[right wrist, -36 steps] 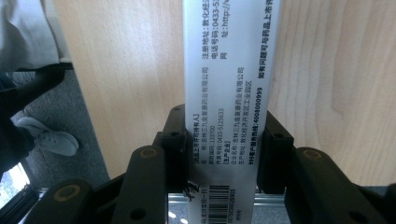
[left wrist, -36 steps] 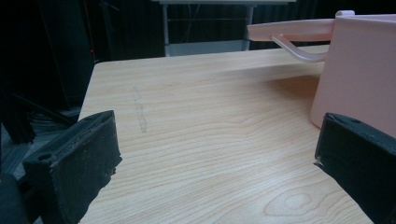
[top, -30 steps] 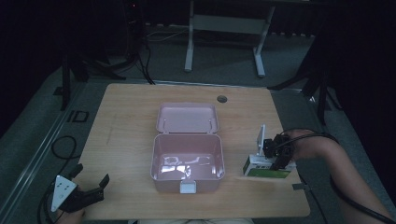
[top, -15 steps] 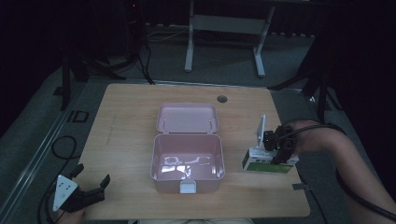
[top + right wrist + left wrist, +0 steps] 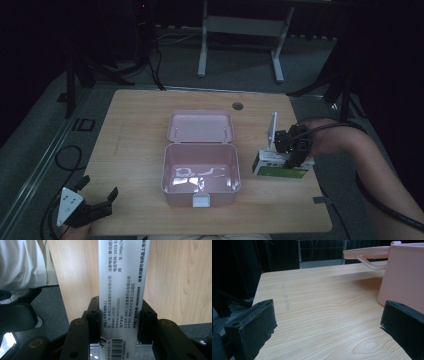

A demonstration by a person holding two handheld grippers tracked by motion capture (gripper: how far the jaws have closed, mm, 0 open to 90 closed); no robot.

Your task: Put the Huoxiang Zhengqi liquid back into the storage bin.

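1. Idling at the table's near corner, my left gripper point(image 5: 95, 206) has its jaws spread wide, empty.
2. My right gripper point(image 5: 294, 151) clamps the white-and-green carton point(image 5: 278, 168) by its thin sides, just right of the open pink box point(image 5: 201, 170).
3. I judge that narrow pinch could let it twist free.

**Wooden table with an open pink box and a small carton**

A light wooden table point(image 5: 135, 150) with rounded corners, seen from above, standing on a grey floor point(image 5: 240, 65). A pink box point(image 5: 201, 176) sits near the middle, its lid point(image 5: 200, 126) swung open and lying back toward the far edge. Just right of the box a white and green carton point(image 5: 272, 167) sits near the right edge. A small dark round spot point(image 5: 237, 106) marks the far edge
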